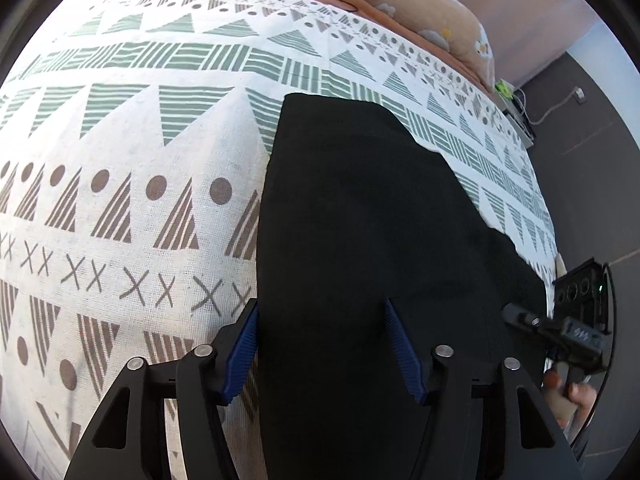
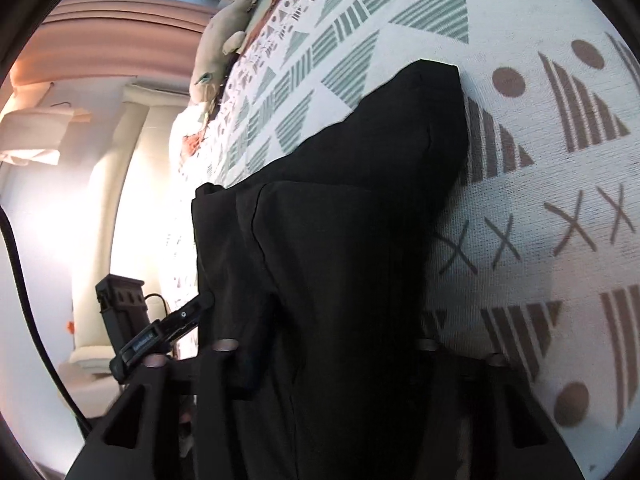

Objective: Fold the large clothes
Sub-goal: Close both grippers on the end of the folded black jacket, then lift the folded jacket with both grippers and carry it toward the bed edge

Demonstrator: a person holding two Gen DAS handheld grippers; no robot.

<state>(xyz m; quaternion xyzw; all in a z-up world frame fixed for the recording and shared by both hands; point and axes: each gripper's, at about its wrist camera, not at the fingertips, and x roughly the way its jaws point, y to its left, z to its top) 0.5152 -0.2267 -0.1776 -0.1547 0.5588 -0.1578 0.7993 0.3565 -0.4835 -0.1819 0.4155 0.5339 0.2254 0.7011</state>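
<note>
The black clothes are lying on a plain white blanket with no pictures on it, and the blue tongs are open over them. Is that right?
Not quite. The blanket isn't plain: it is white with green and brown triangles, dots and crosses, as the left wrist view shows. The rest holds: the black clothes lie on it, and the left tongs with blue pads stand open over them.

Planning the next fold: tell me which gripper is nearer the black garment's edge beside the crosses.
Left. The left gripper straddles that edge; the right gripper sits across the garment, at its opposite side.
</note>
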